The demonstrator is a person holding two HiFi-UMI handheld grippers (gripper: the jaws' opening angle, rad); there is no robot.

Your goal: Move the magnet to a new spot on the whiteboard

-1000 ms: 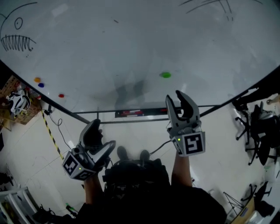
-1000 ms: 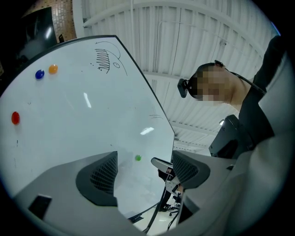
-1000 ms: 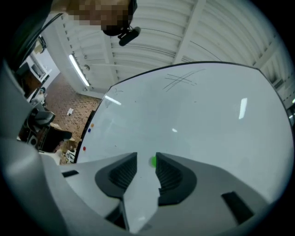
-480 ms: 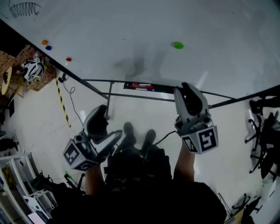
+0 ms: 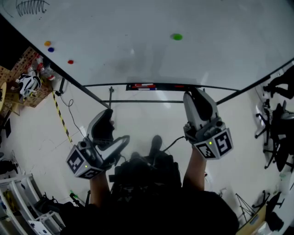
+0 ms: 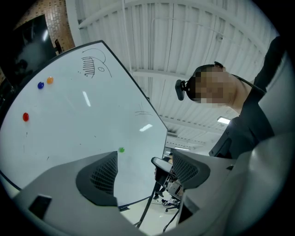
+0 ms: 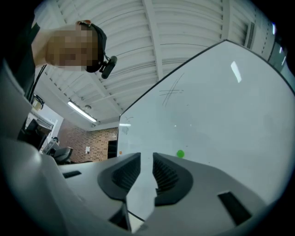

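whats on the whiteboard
On the big white whiteboard: a round green magnet, a small orange magnet, a blue magnet, a red magnet, and a black marker sketch. Nothing covers it; the head view crops its top.

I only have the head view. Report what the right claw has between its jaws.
Observer: Nothing. In the right gripper view the right claw has just been closing. Its jaws stand a narrow gap apart, with only bare whiteboard behind them.
Operator: My view cuts the board off above the green magnet. Describe any pen marks up there.
Observer: The right gripper view shows a crossed scribble above the magnet and slightly to its left.
Operator: Now give me the left claw.
Observer: In the left gripper view the left claw is wide open and empty.
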